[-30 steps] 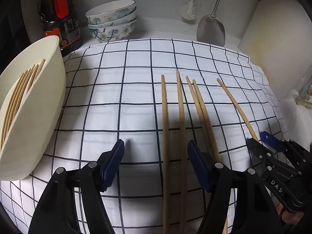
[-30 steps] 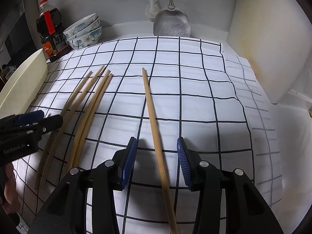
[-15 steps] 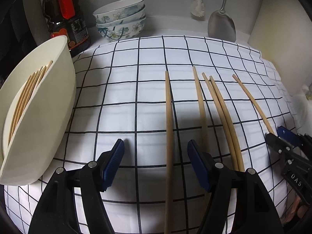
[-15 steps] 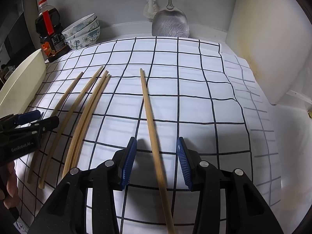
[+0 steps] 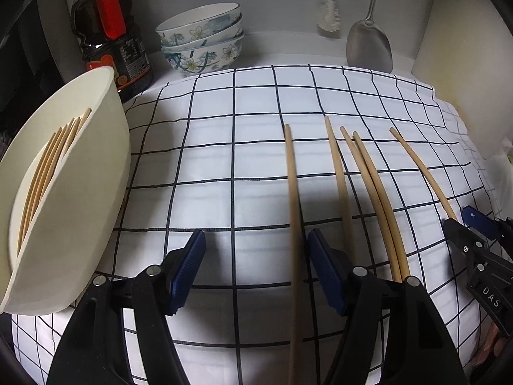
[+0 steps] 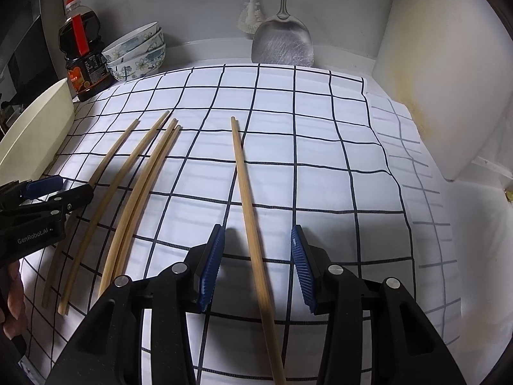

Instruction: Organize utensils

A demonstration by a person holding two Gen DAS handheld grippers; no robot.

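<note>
Several wooden chopsticks lie lengthwise on a white checked cloth (image 5: 224,160). My left gripper (image 5: 255,268) is open; the leftmost chopstick (image 5: 293,211) runs between its jaws, close to the right one. My right gripper (image 6: 256,266) is open and straddles the lone rightmost chopstick (image 6: 248,211). A cream holder (image 5: 80,199) at the left lies tilted and holds several chopsticks (image 5: 48,173). A close pair (image 6: 138,199) and two single chopsticks lie between the grippers. The right gripper also shows in the left wrist view (image 5: 461,221), the left in the right wrist view (image 6: 67,189).
A dark sauce bottle (image 5: 109,32) and stacked floral bowls (image 5: 202,38) stand at the back left. A metal spatula (image 5: 368,45) and a brush (image 5: 328,16) hang on the back wall. A white board (image 6: 449,64) leans at the right.
My left gripper has shifted left, so only the leftmost chopstick lies between its jaws. My right gripper stays over the lone chopstick, slightly nearer the cloth.
</note>
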